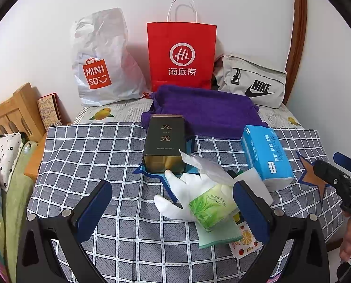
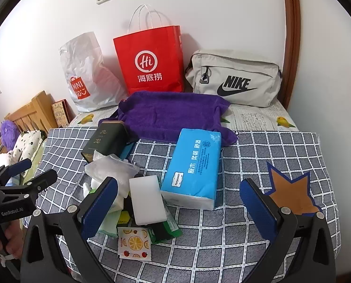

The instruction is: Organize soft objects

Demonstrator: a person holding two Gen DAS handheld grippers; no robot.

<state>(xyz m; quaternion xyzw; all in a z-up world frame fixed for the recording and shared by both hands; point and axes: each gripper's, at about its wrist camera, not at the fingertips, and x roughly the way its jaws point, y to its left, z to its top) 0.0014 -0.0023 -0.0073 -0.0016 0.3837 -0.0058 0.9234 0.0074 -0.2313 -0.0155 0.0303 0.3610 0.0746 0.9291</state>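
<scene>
Both the left gripper [image 1: 173, 202] and right gripper [image 2: 179, 200] hung wide open and empty above the table's [image 2: 222, 247] front edge, the blue tissue pack [image 2: 193, 167] lying mid-table.

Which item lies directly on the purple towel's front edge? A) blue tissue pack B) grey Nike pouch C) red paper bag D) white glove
A: the blue tissue pack has its far end overlapping the front edge of the purple towel, while the red paper bag and grey pouch stand behind the towel.
</scene>
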